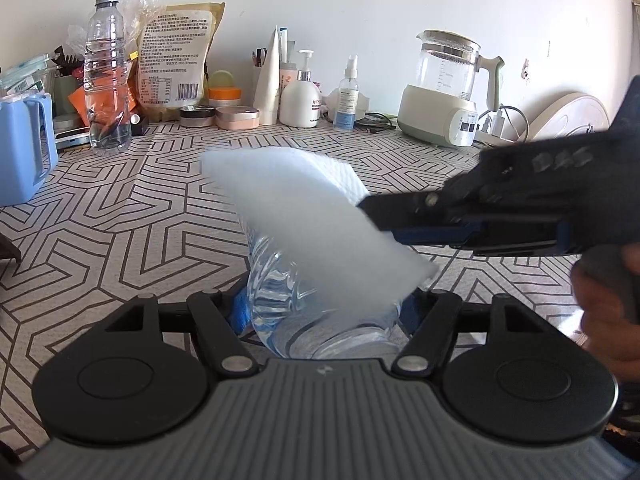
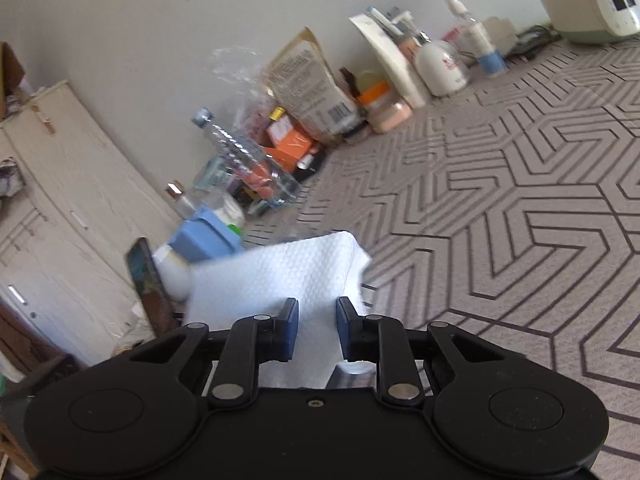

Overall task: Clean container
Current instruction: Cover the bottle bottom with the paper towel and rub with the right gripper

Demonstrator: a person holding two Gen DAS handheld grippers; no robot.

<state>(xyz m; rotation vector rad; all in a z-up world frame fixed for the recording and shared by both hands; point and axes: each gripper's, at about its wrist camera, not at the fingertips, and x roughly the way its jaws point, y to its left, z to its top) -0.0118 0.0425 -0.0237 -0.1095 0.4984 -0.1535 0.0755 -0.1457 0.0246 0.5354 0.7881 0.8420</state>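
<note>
Now the left gripper (image 1: pixel 324 312) is clamped on a clear, ribbed plastic bottle (image 1: pixel 280 292), pinning it near the camera above the geometric-patterned tabletop (image 1: pixel 120 216) so it stays steady for wiping. In from the right comes the right gripper (image 1: pixel 372 210), pinching a white embossed paper towel (image 1: pixel 304 216) that drapes across the bottle's far side. The right wrist view shows that towel (image 2: pixel 288 280) running between the blue pads (image 2: pixel 290 334), though there is a gap either side, so the squeeze looks light. The bottle looks crinkled and see-through; I cannot tell whether it is wet or dirty. My read: the wipe is underway.
</note>
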